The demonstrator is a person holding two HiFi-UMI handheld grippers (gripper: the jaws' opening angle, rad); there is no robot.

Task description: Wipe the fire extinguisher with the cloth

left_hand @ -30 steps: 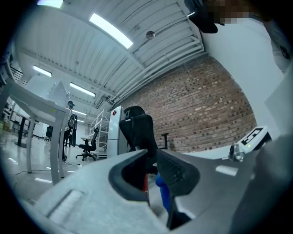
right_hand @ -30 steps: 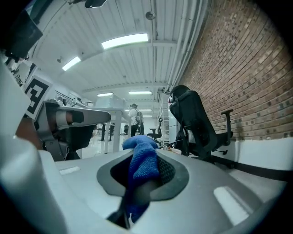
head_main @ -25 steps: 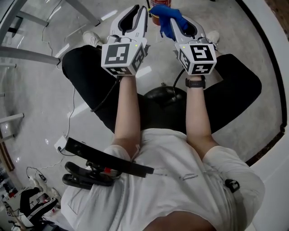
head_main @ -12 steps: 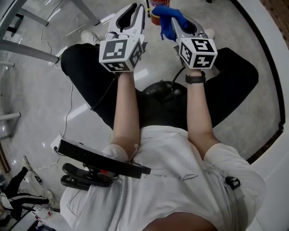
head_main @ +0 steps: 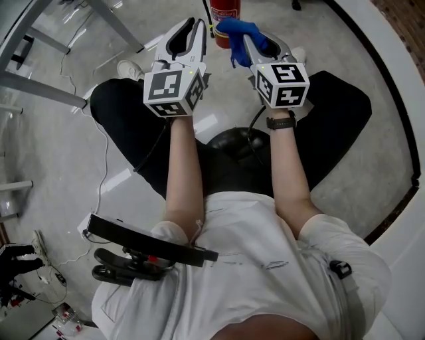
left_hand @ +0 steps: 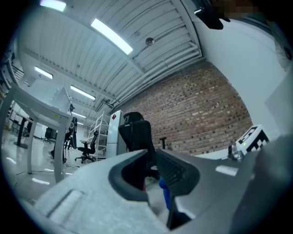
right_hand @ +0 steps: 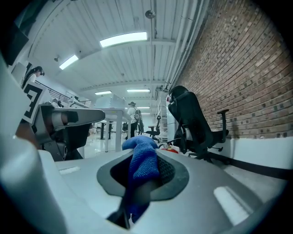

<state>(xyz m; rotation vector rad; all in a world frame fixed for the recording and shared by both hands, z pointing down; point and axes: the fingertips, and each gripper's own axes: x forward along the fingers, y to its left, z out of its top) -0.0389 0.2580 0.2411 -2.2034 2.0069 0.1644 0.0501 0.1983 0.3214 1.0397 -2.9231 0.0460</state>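
A red fire extinguisher stands on the floor at the top edge of the head view, just beyond both grippers. My right gripper is shut on a blue cloth, which bunches over its tips and hangs down between the jaws. In the right gripper view the cloth fills the right gripper, and a sliver of the red extinguisher shows past it. My left gripper is held beside the right one, jaws together and holding nothing. The left gripper points at a black office chair.
The person sits on a black stool, knees spread, white shoes on the glossy floor. Metal table legs and a cable lie left. A black office chair stands by the brick wall.
The head view has tilted so that more of the extinguisher shows at the top. Both grippers hold the same pose side by side, the cloth still clamped in the right.
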